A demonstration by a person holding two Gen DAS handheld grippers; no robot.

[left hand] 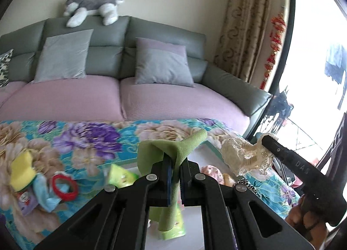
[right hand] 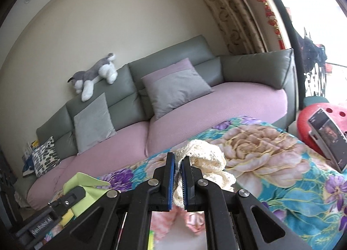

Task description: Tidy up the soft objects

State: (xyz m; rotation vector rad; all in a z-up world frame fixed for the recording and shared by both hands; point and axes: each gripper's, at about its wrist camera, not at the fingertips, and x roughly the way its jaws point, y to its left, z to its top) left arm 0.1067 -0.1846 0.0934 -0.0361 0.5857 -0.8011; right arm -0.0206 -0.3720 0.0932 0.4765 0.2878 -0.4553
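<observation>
Item 1: left tongs clenched on a green felt cloth, lifted above the floral-covered counter. Item 2: right tongs clenched on a cream lace piece, also clear of the counter.

Risks: each grip takes only a thin fold, so a quick swing could let it slip; the hanging lace may snag (it trails near the other tool).

Unclear: the bin or white surface under both tongs is mostly blocked; the sponge and red ring pile is blurred.
</observation>
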